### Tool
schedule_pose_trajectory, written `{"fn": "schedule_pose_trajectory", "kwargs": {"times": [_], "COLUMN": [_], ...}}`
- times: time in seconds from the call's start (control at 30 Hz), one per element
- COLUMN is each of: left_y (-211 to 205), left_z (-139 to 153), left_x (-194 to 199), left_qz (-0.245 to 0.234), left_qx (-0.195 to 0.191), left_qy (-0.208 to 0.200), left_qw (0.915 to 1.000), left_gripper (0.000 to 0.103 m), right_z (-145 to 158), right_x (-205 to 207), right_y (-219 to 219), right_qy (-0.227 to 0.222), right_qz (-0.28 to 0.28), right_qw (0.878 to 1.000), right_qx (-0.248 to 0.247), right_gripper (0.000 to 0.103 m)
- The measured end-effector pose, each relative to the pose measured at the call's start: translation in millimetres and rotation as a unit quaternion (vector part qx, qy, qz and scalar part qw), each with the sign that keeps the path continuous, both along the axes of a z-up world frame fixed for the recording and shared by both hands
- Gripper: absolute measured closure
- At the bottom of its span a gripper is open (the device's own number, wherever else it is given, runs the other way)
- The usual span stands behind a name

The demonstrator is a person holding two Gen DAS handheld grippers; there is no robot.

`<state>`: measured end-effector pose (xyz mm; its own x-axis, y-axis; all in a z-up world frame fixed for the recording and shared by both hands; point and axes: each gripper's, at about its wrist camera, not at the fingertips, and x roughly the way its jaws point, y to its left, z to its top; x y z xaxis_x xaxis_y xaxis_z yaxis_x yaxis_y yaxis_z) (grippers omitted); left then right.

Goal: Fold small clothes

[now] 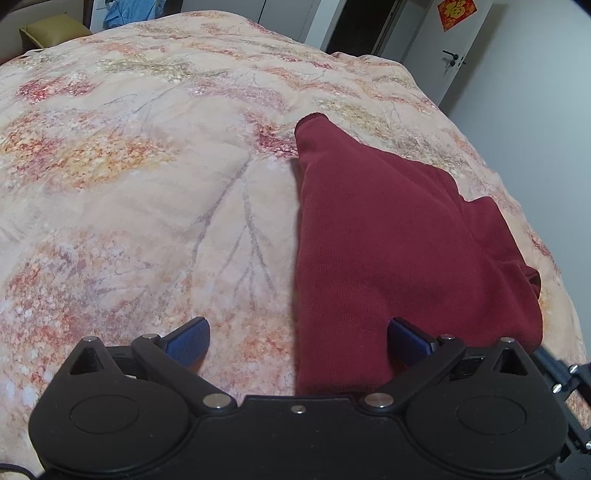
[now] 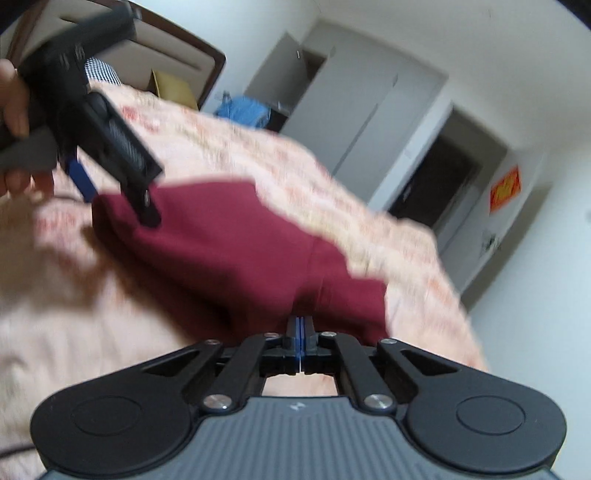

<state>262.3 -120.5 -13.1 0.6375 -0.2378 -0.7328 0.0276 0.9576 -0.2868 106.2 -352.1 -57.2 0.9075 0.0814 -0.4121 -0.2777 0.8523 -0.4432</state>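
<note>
A dark red garment [image 1: 388, 240] lies folded on the flowered bedspread [image 1: 147, 166], one narrow end pointing away. My left gripper [image 1: 297, 341] is open just above the garment's near left edge, with one blue pad [image 1: 188, 341] over the bedspread and the other on the cloth. In the blurred right wrist view the same garment [image 2: 229, 251] lies ahead. My right gripper [image 2: 300, 326] is shut, its pads pressed together at the garment's near edge; whether cloth is pinched between them is hidden. The left gripper [image 2: 110, 192] shows there at the garment's far left end.
The bedspread [image 2: 74, 314] covers the whole bed. A white door [image 1: 454, 48] with a red paper sign, a dark doorway [image 2: 436, 177] and wardrobe doors stand behind. An olive cushion [image 1: 51, 31] and blue cloth [image 2: 242, 110] sit near the headboard.
</note>
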Motion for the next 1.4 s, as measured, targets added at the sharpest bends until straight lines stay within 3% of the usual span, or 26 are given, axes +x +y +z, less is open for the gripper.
{"fn": "schedule_pose_trajectory", "kwargs": {"times": [0.1,0.13,0.17,0.23,0.3,0.37,0.6,0.77,0.9,0.97,1.03,1.1,1.17,1.23,1.3,1.4], "left_y": [-1,-1,-1,-1,-1,-1,0,0,0,1,2,3,4,7,11,13], "left_z": [-1,-1,-1,0,0,0,0,0,-1,-1,-1,-2,-2,-1,-1,-2], "left_x": [-1,0,0,0,0,0,0,-1,-3,-3,-3,-3,-2,-1,0,-1], "left_qz": [-0.003,-0.003,-0.002,-0.002,-0.002,-0.002,-0.002,-0.002,0.000,0.000,-0.001,-0.002,-0.006,-0.011,-0.009,-0.006], "left_qx": [0.006,0.006,0.005,0.006,0.006,0.006,0.005,0.003,0.000,-0.001,-0.002,-0.004,-0.004,-0.007,-0.012,-0.014], "left_qy": [0.000,0.001,0.001,0.002,0.001,0.002,0.002,0.001,0.001,0.001,0.001,0.002,0.004,0.007,0.011,0.013], "left_qw": [1.0000,1.0000,1.0000,1.0000,1.0000,1.0000,1.0000,1.0000,1.0000,1.0000,1.0000,1.0000,1.0000,0.9999,0.9998,0.9998], "left_gripper": [0.001,0.001,0.001,0.001,0.001,0.001,0.001,0.001,0.001,0.001,0.001,0.001,0.001,0.001,0.001,0.001], "right_z": [-7,-6,-4,1,6,9,19,21,21,19,16,12,8,3,-4,-14], "right_x": [-1,-3,-5,-11,-13,-14,4,18,28,32,36,37,37,36,32,28], "right_y": [-10,-12,-14,-21,-26,-27,-24,-35,-55,-64,-68,-67,-63,-58,-54,-51], "right_qy": [0.028,0.029,0.029,0.022,0.017,0.014,0.020,0.023,0.040,0.053,0.067,0.074,0.082,0.091,0.101,0.108], "right_qz": [-0.022,-0.028,-0.032,-0.035,-0.036,-0.029,-0.015,-0.064,-0.101,-0.110,-0.107,-0.103,-0.103,-0.108,-0.113,-0.117], "right_qw": [0.999,0.998,0.997,0.994,0.990,0.986,0.977,0.963,0.927,0.907,0.896,0.895,0.903,0.913,0.919,0.916], "right_qx": [0.040,0.051,0.067,0.102,0.133,0.163,0.210,0.262,0.358,0.402,0.426,0.428,0.410,0.382,0.365,0.369], "right_gripper": [0.096,0.085,0.066,0.047,0.039,0.021,0.000,0.000,0.002,0.019,0.026,0.042,0.066,0.078,0.078,0.078]}}
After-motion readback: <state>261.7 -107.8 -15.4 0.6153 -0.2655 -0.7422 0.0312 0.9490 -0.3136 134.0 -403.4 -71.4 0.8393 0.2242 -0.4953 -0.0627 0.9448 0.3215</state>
